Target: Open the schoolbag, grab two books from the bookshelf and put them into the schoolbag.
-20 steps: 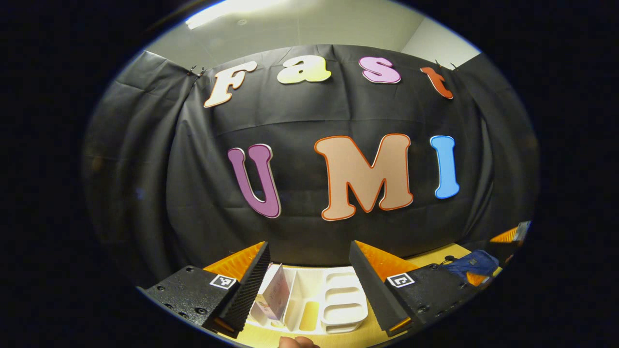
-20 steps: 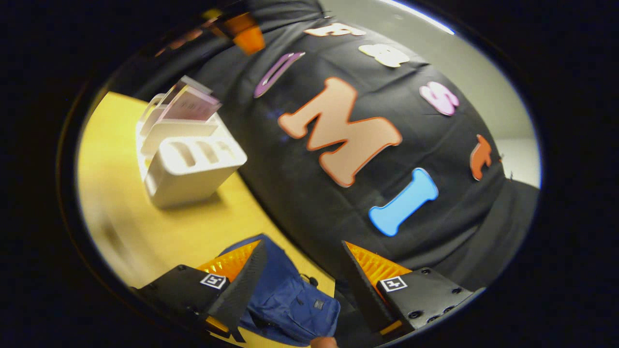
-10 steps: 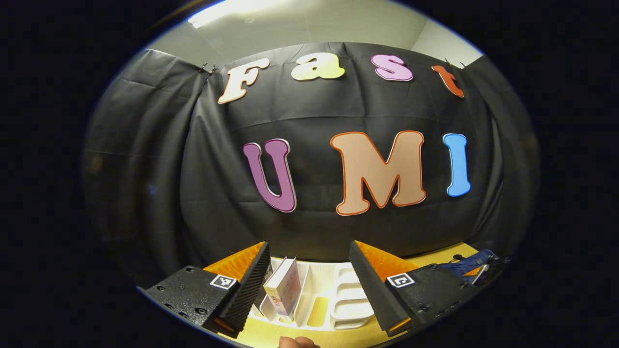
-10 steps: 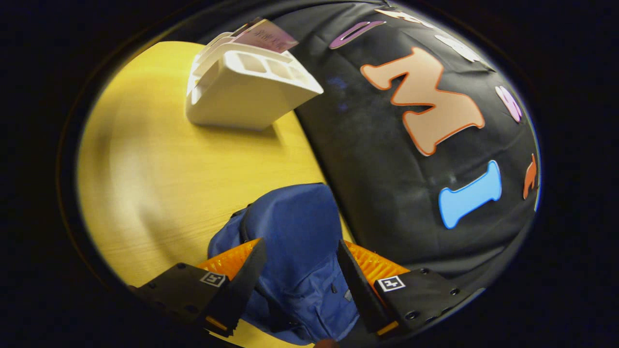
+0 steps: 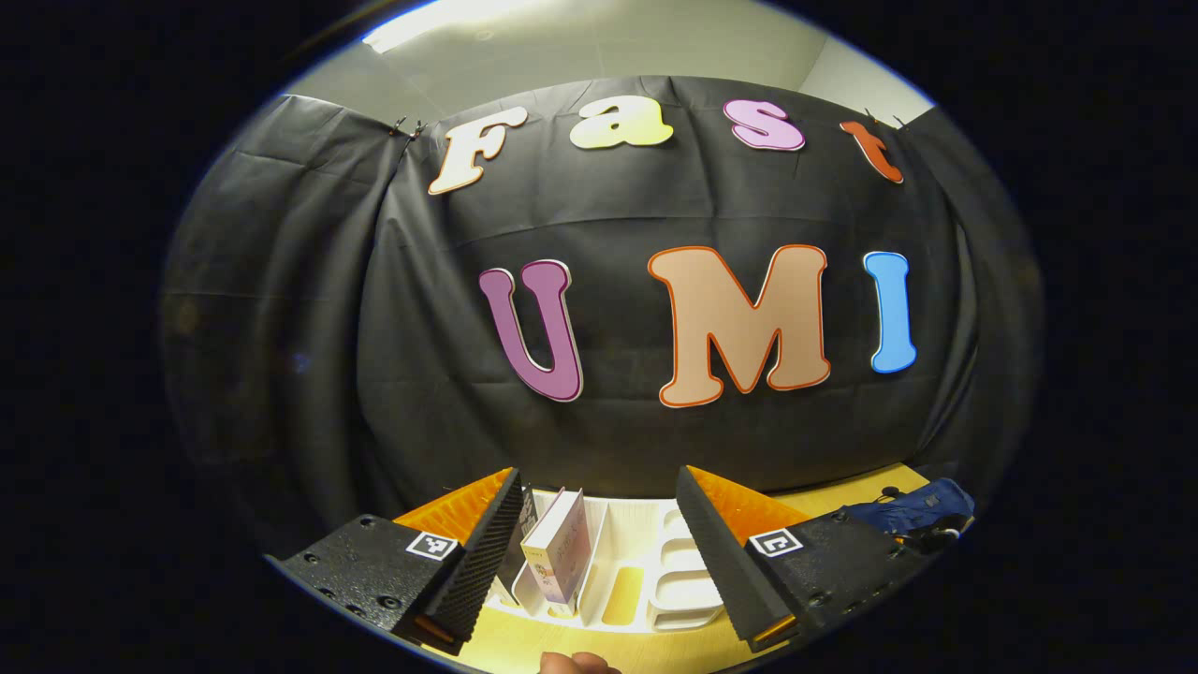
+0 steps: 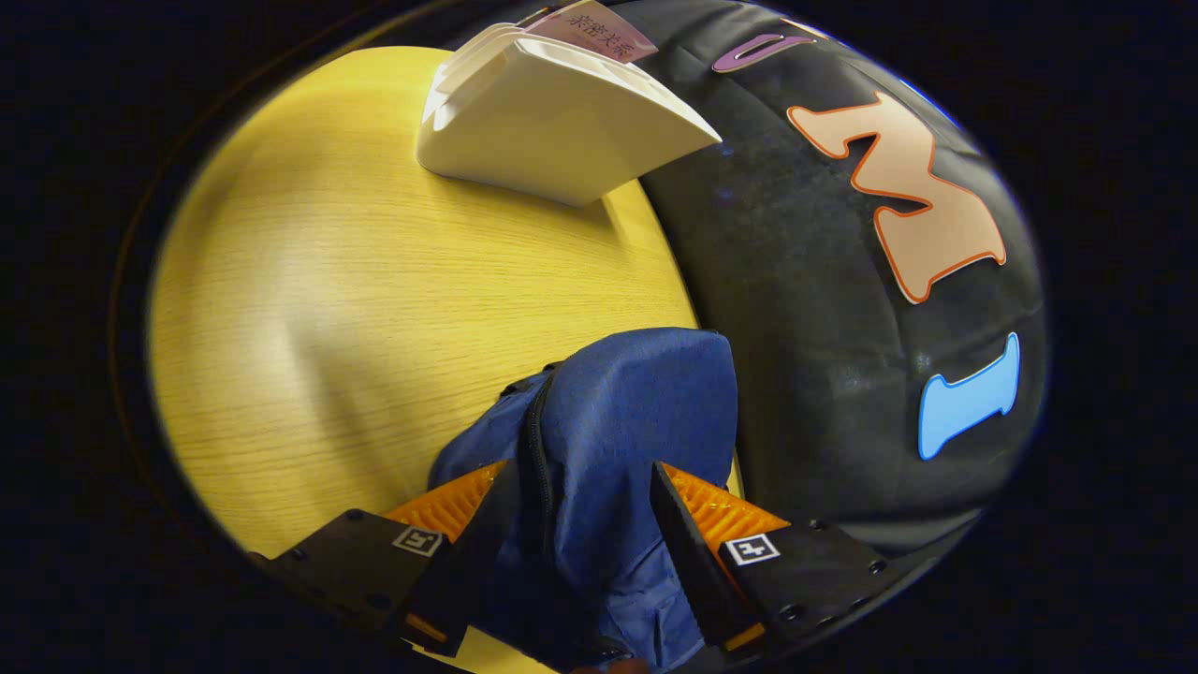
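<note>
At the bottom centre of the left gripper view, I see my left gripper [image 5: 599,548] released, its two ridged fingers spread wide and holding nothing. Between them, farther back, stands one white moulded plastic bookshelf with upright dividers and slotted sides [image 5: 646,580] on the yellow wood-grain table [image 5: 524,646]. I count two books in its left compartments: one pale hardback book with a pinkish cover [image 5: 559,548], leaning slightly, and one darker book [image 5: 520,543] just beside it, mostly hidden by the finger. At the lower right of that view lies one dark blue fabric schoolbag [image 5: 913,510], slumped and soft. A fingertip [image 5: 576,663] of the holding hand shows at the bottom edge.

Low in the right gripper view, my right gripper [image 6: 585,524] is spread wide with its fingers on either side of the schoolbag's rounded top; I cannot tell whether they touch the cloth. One black zipper line [image 6: 538,449] curves down the bag near the left finger. The bookshelf sits at the upper centre of this view, its smooth solid side turned toward me, with a pink cover peeking above it.

Compared with half a second ago, the schoolbag looms larger and higher between the right fingers, and the bookshelf has slid toward the top edge. Seen from the left gripper, the shelf and books have shifted slightly right.
</note>
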Tool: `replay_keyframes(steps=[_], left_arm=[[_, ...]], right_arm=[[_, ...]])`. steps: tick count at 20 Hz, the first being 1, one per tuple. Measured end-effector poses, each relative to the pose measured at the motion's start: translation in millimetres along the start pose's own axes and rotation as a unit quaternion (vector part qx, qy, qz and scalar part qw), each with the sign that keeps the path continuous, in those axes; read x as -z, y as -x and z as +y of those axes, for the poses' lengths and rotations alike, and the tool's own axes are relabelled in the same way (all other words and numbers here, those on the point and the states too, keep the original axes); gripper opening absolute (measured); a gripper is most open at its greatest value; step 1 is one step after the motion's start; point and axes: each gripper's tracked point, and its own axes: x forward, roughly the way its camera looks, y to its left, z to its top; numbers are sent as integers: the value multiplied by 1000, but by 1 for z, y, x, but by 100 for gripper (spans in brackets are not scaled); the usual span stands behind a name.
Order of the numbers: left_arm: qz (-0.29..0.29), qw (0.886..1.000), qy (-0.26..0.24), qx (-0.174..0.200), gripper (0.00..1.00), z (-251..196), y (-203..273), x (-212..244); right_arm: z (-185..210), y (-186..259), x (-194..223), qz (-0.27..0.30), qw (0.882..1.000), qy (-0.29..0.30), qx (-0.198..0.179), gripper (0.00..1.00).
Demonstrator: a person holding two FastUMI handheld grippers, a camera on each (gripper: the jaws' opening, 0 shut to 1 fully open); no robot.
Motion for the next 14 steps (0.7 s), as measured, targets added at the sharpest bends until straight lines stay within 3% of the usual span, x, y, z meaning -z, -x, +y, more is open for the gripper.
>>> replay_keyframes(steps=[5,8,10,12,13,14], left_arm=[[-5,1000,-4,2,96,-1,0,-3],[-3,1000,-3,3,96,0,-1,-2],[-4,1000,-4,4,97,-1,-1,-2],[-5,1000,-8,2,97,1,-1,-3],[-7,1000,-8,3,97,1,0,-5],[-7,1000,-8,3,97,1,1,-5]], right_arm=[[4,-13,8,42,998,-20,-31,72],[7,-18,17,88,996,-4,-32,37],[5,-20,15,96,994,-36,-28,13],[7,-17,17,106,987,-111,-37,4],[6,-16,16,104,982,-154,-45,8],[3,-13,16,109,976,-182,-54,4]])
